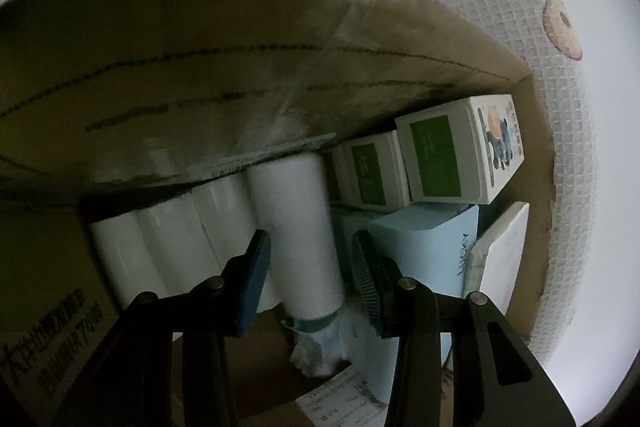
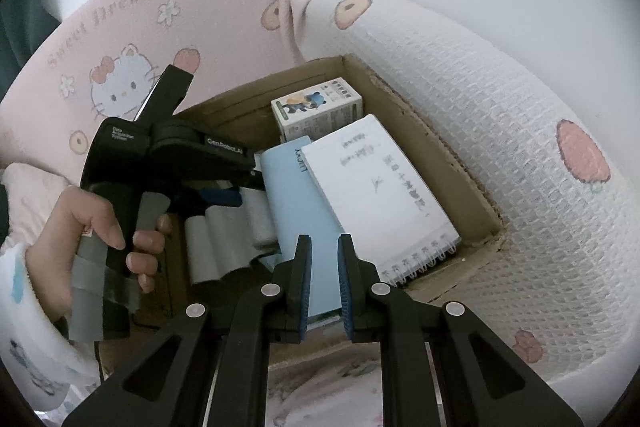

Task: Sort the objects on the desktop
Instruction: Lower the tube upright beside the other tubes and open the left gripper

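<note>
Writing: "LUCKY" on blue book [image 2: 298,203]; "Sweet Dream" on pink cloth [image 2: 120,7]. Four white rolls [image 1: 200,227]. Left tongs [image 1: 308,259] released around roll; right tongs [image 2: 325,283] clenched, empty.

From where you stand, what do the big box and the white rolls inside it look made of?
Box: brown corrugated cardboard, matte, with rough torn edges along its rim.
White rolls: probably thin plastic film, like bags; smooth, faintly glossy, one with a crumpled loose end. Could be coated paper.
</note>
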### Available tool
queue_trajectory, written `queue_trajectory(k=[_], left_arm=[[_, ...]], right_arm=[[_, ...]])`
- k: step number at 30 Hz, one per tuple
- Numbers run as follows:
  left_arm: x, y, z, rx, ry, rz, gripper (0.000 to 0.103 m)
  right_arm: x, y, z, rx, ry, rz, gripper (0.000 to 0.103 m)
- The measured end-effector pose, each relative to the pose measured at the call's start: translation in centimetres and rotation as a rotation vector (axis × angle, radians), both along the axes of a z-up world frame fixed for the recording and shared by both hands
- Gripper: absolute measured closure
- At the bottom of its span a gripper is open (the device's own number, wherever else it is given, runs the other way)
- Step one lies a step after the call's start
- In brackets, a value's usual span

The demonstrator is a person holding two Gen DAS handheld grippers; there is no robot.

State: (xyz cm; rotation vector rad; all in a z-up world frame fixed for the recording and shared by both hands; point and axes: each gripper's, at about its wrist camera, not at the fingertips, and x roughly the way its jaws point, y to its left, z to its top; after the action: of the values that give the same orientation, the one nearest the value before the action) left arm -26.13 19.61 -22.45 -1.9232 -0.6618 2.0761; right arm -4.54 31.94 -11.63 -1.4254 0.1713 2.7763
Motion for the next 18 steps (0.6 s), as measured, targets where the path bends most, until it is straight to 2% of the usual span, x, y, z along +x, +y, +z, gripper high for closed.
queue_trajectory(k=[5,8,10,14,18], left_arm=[[0.1,-0.4,0.3,0.037,-0.022,0.009,0.057],[0.4,-0.8,1.1,0.051,0.009,0.0,0.061],[0.6,-0.7,1.6,0.034,0.03,-0.019,0.091],[0.6,-0.6,1.4,0.084,0.021,-0.015,0.093],[0.0,0.2,0.0,0.06,-0.026,0.001,0.093]], right_arm=[[0.2,-0.2,0.2,0.005,-0.005,0.009,0.092],[0.1,-0.2,0.1,0.002,-0.019,0.003,0.092],[0.2,-0.3,0.1,-0.002,-0.023,0.007,0.092],[0.3,-0.8,0.4,-0.01,-0.012,0.016,0.092],[0.2,-0.9,0.7,-0.018,0.0,0.01,0.092]])
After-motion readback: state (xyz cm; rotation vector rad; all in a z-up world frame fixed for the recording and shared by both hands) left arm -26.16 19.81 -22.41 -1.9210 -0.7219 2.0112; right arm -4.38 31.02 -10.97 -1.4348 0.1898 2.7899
